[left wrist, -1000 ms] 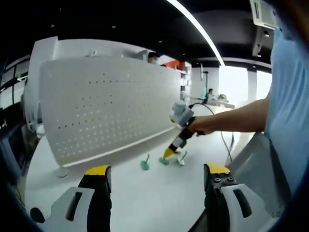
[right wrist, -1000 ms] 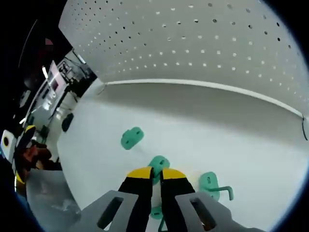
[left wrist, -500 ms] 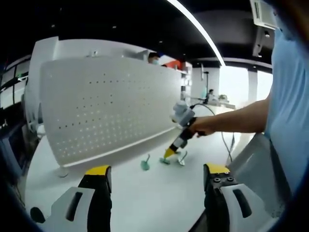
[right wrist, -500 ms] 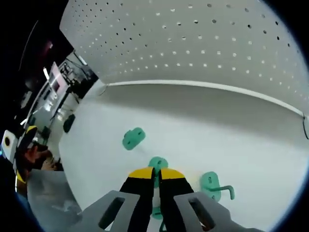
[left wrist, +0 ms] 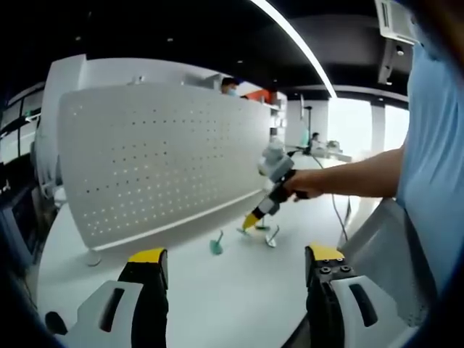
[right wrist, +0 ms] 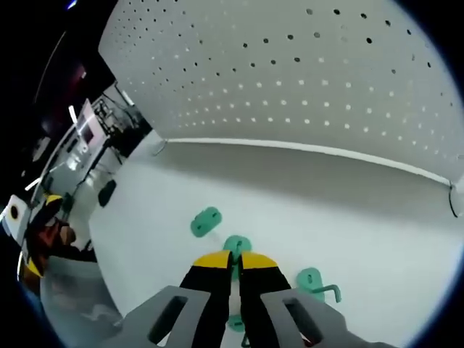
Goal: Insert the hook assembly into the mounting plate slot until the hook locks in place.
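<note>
Already gripped: a green hook assembly (right wrist: 233, 245), pinched between the yellow-tipped jaws of the right gripper (right wrist: 232, 259), its round plate peeking out above the tips and more green showing below between the jaws. Appears raised a little off the white table (right wrist: 377, 217) in the left gripper view, where the right gripper (left wrist: 251, 220) slants down from a person's hand (left wrist: 301, 186) with its tip above the surface, though actual clearance hard to judge. Still well apart from the white perforated mounting plate (right wrist: 290, 72), standing upright along the far edge of the table. So: pickup apparently done; carry to the plate, alignment with a slot, insertion and locking all left. Nothing seated in the plate as far as visible. Two more green hooks on the table: one (right wrist: 206, 221) lying to the left of the jaws, another (right wrist: 315, 284) to the right with its bent arm pointing away. Left gripper (left wrist: 236, 257) held back low over the near table, jaws wide apart and holding nothing, watching the scene from a distance.
</note>
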